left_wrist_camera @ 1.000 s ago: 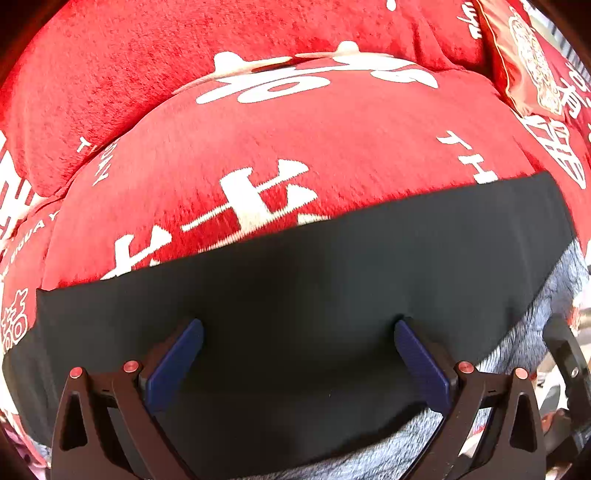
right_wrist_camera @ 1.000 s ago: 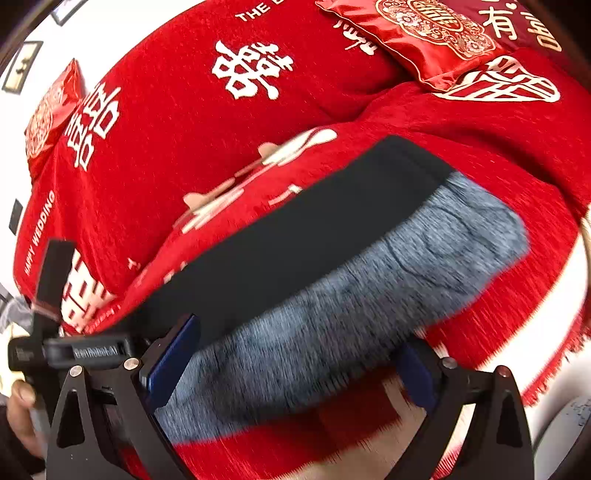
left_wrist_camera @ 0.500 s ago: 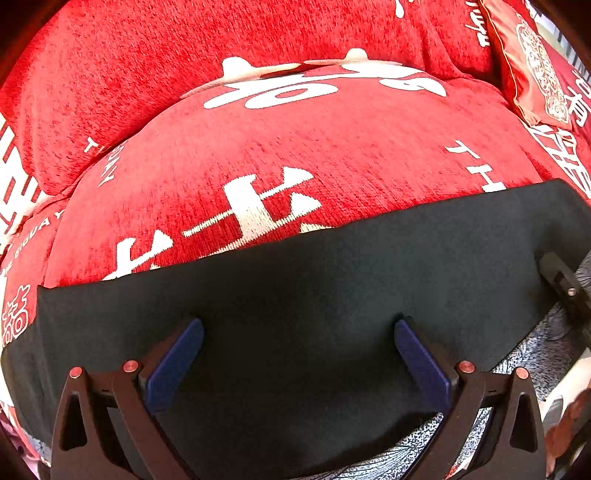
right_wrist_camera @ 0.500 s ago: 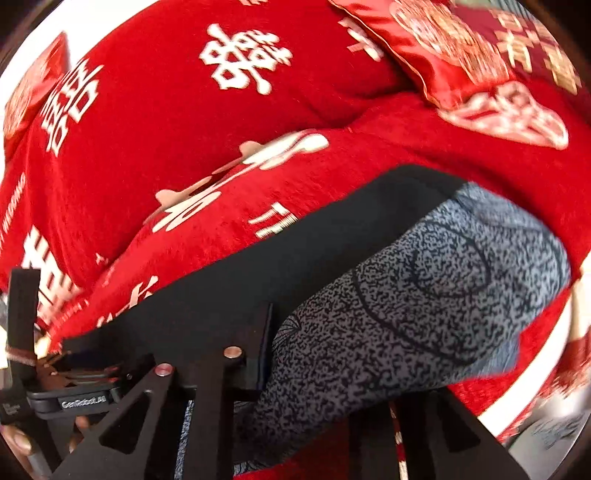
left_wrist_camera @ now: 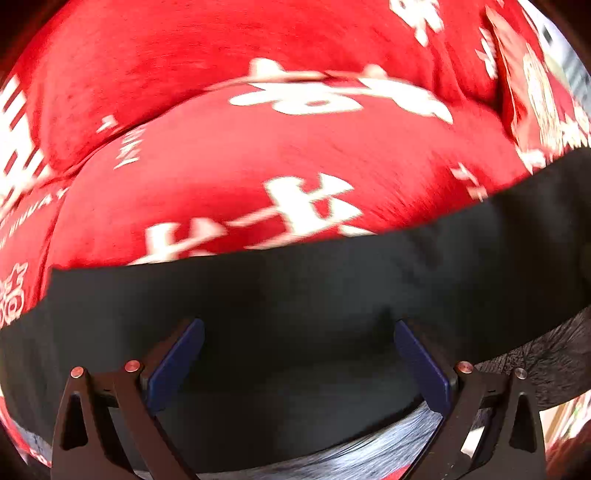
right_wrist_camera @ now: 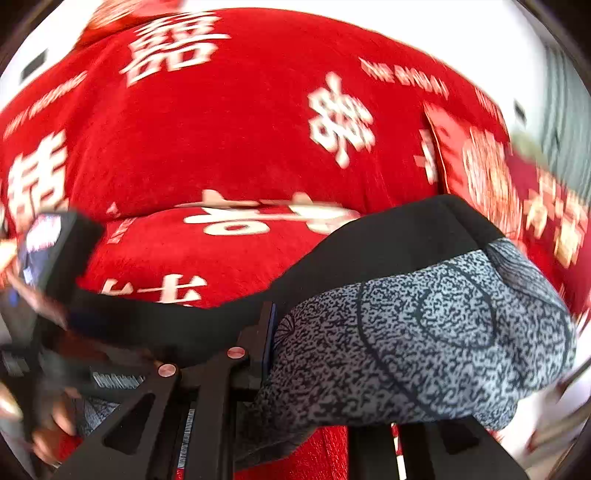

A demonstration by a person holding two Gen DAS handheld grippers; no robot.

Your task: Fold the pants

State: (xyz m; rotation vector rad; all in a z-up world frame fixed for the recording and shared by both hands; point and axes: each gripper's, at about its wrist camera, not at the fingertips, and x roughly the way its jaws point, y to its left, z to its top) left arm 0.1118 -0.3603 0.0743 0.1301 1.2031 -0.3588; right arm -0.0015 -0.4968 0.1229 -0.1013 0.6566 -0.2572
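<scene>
The pants lie on a red sofa cover: a wide black band (left_wrist_camera: 295,295) and grey speckled fabric (right_wrist_camera: 424,332). In the left wrist view my left gripper (left_wrist_camera: 299,354) is open, its blue pads (left_wrist_camera: 173,365) spread over the black band, empty. In the right wrist view my right gripper (right_wrist_camera: 280,339) is shut on the pants where black band (right_wrist_camera: 388,236) meets grey fabric, and lifts that part off the sofa. The right finger is hidden under the cloth. The left gripper's body (right_wrist_camera: 40,266) and the holding hand show at the left, blurred.
The red sofa cover with white characters (left_wrist_camera: 295,147) fills both views, seat and backrest (right_wrist_camera: 221,110). A red and gold cushion (right_wrist_camera: 491,166) leans at the right; it also shows in the left wrist view (left_wrist_camera: 532,85). A white wall (right_wrist_camera: 406,22) is behind.
My right gripper closed on the pants and lifted them, swinging its view left. The left gripper stayed open over the black band and drew slightly nearer.
</scene>
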